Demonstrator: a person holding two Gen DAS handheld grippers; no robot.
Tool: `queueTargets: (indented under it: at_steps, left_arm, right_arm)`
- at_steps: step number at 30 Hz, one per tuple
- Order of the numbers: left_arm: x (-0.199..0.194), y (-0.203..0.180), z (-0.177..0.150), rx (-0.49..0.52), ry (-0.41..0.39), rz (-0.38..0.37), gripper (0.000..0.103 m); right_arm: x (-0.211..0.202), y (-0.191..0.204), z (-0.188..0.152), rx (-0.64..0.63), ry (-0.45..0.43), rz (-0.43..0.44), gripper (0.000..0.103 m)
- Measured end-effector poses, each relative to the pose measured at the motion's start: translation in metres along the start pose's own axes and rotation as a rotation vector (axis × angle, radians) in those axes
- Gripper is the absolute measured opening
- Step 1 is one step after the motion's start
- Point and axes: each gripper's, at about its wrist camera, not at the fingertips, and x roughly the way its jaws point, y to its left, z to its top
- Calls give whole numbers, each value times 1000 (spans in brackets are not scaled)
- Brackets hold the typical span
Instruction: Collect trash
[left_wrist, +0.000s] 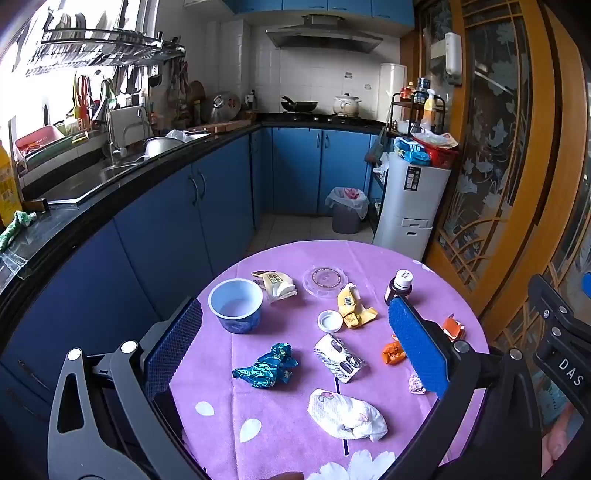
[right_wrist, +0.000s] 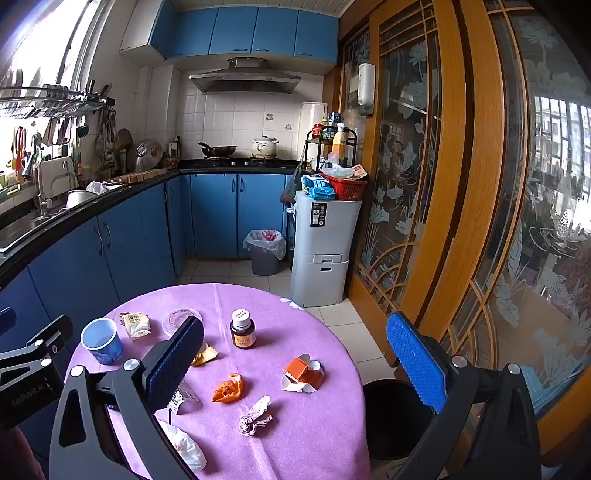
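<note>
None of the trash looks collected yet, as far as these views show: the round surface (left_wrist: 369, 258) with its purple cloth is strewn with litter. Both tongs hover above it, spread wide and empty: the left tongs (left_wrist: 295, 332) over the near middle, the right tongs (right_wrist: 295, 354) toward the right side.

Spread across the surface are a crumpled white tissue (left_wrist: 347, 415) at the near edge, a teal foil wrapper (left_wrist: 266, 365) left of centre, a black-and-white packet (left_wrist: 338, 356) beside it, a yellow wrapper (left_wrist: 352, 306) further back, and a small white cap (left_wrist: 330, 320) touching that wrapper's left edge. On the right lie an orange crumpled wrapper (right_wrist: 228, 388), an orange-and-white carton scrap (right_wrist: 303, 373) and a small balled paper (right_wrist: 256, 417). At the far side sit a beige packet (left_wrist: 275, 284) and a clear plastic lid (left_wrist: 325, 281).

An empty blue cup (left_wrist: 236, 304) and a brown bottle (right_wrist: 242, 330) stand upright; whether they count as trash is unclear.

A dark bin (right_wrist: 397, 421) sits on the floor just beside the surface's right edge, probably the destination. A lined grey bin (right_wrist: 264, 251) stands well apart, by the far cabinets. Practically the whole job remains.
</note>
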Motion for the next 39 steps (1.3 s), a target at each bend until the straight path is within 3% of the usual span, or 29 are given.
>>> queueTargets:
  at_steps: [39]
  left_arm:
    - [6, -3, -7, 3, -1, 0, 100]
  right_arm:
    - [0, 0, 1, -4, 3, -1, 97]
